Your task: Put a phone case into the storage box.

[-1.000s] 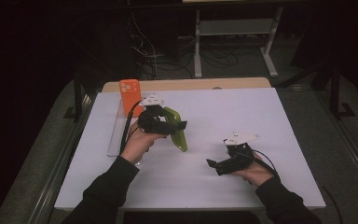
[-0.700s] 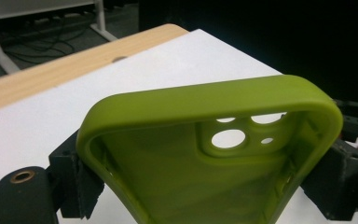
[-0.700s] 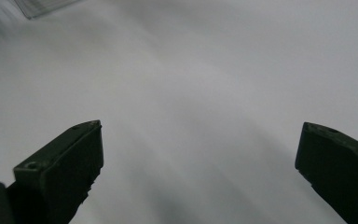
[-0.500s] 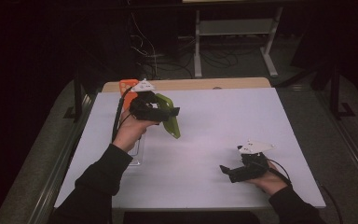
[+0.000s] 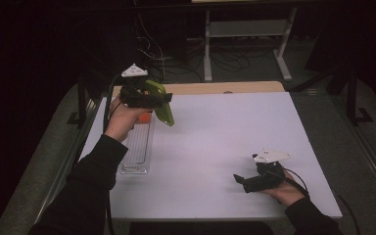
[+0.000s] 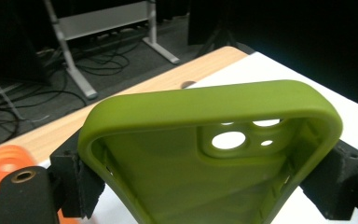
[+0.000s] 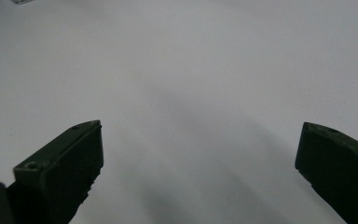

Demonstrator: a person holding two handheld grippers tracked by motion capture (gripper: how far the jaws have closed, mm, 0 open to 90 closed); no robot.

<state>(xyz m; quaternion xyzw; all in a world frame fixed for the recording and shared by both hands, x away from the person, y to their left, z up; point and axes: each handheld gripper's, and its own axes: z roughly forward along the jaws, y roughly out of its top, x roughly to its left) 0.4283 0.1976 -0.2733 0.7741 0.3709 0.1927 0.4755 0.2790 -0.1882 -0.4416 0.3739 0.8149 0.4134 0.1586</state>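
Green phone case (image 5: pixel 160 101) hangs above the far left part of the white table (image 5: pixel 215 142), clamped across its width by the left gripper (image 5: pixel 152 98). From the left gripper view, the case (image 6: pixel 205 154) shows its hollow inside and camera holes, with a black jaw pressed against each long side. Beneath it lie an orange case (image 5: pixel 146 116) and a clear tray (image 5: pixel 138 147) along the table's left edge. Over at the near right, the right gripper (image 5: pixel 240 180) rests low on the table, its jaws spread wide with only bare tabletop between them.
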